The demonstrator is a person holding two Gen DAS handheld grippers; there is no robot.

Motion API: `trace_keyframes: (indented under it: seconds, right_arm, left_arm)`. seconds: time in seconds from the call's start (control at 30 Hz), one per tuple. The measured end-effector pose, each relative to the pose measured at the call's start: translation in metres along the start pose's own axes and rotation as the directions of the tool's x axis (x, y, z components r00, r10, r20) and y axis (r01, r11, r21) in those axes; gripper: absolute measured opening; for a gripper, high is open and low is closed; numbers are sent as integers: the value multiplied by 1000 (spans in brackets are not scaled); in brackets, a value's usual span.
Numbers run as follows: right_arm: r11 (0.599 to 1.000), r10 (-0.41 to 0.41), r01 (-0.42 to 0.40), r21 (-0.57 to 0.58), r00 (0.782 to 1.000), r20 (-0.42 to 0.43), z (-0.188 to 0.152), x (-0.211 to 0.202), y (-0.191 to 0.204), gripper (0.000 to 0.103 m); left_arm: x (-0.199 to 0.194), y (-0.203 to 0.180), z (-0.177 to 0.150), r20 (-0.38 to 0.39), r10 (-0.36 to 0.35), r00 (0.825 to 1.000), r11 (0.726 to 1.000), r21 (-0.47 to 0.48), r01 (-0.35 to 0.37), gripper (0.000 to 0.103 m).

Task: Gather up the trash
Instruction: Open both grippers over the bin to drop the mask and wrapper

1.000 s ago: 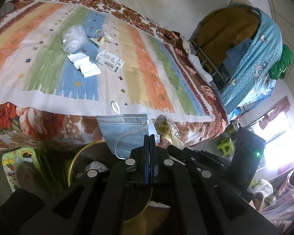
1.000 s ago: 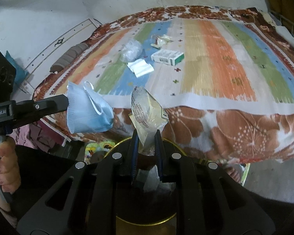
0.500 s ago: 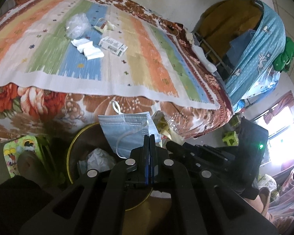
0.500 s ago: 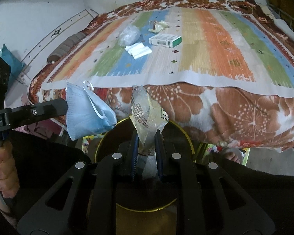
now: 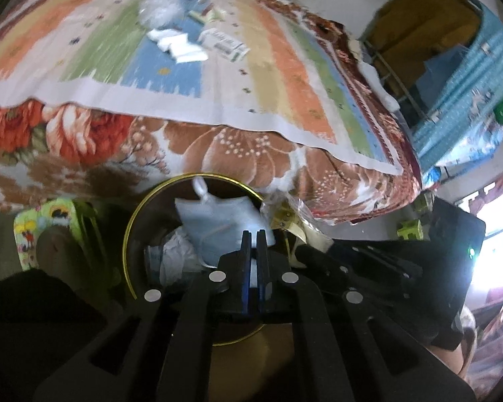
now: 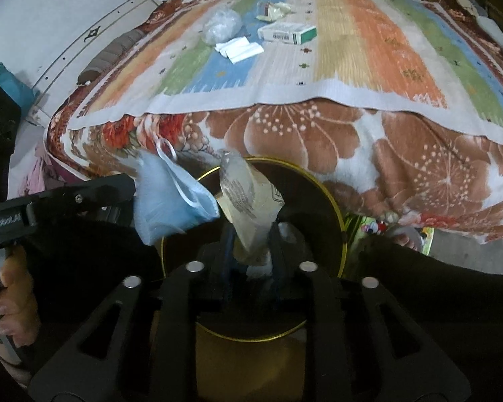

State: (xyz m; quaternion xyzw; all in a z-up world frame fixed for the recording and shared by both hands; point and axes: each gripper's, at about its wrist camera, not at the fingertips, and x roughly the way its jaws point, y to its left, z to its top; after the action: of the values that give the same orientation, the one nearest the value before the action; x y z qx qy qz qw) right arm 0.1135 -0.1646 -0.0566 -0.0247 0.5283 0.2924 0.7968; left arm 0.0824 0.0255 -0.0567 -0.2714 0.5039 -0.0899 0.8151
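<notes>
A round bin with a gold rim (image 5: 130, 234) (image 6: 335, 207) stands on the floor against the bed, with crumpled paper inside. My left gripper (image 5: 251, 234) is over it, pinching a blue face mask (image 5: 218, 221) (image 6: 164, 201); its jaws are just starting to part. My right gripper (image 6: 251, 234) is also above the bin. Its jaws are opening, and a clear plastic wrapper (image 6: 248, 201) (image 5: 285, 214) stands loosely between its fingers, tilted. More trash lies on the bed: a white and green box (image 6: 286, 32), folded tissues (image 6: 239, 48) and a crumpled clear bag (image 6: 221, 25).
The bed carries a striped mat (image 6: 369, 50) over a floral blanket (image 6: 318, 134) that hangs down behind the bin. A foot in a sandal (image 5: 50, 251) is left of the bin. A rack draped in blue cloth (image 5: 469, 83) stands to the right of the bed.
Both grippers sank toward the bin, so its rim now sits under the mask and wrapper. The right fingers spread apart and the wrapper tipped over. A thin slit shows between the left fingers.
</notes>
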Motion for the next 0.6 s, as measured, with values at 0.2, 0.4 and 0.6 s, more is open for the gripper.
trace_keyframes:
  seconds: [0.2, 0.4, 0.6]
  right_arm:
    - [1000, -3, 2, 1, 1000, 4, 1, 0, 1, 29]
    - [1000, -2, 2, 3, 1000, 7, 4, 1, 1, 36]
    - [1000, 5, -5, 0, 1000, 5, 6, 3, 1, 40]
  left_arm:
    - [-3, 0, 3, 26, 22, 999, 1000, -4, -22, 26]
    - [-8, 4, 10, 51, 39, 998, 999, -20, -38, 28]
    - [-9, 3, 14, 65, 47, 997, 999, -20, -46, 29]
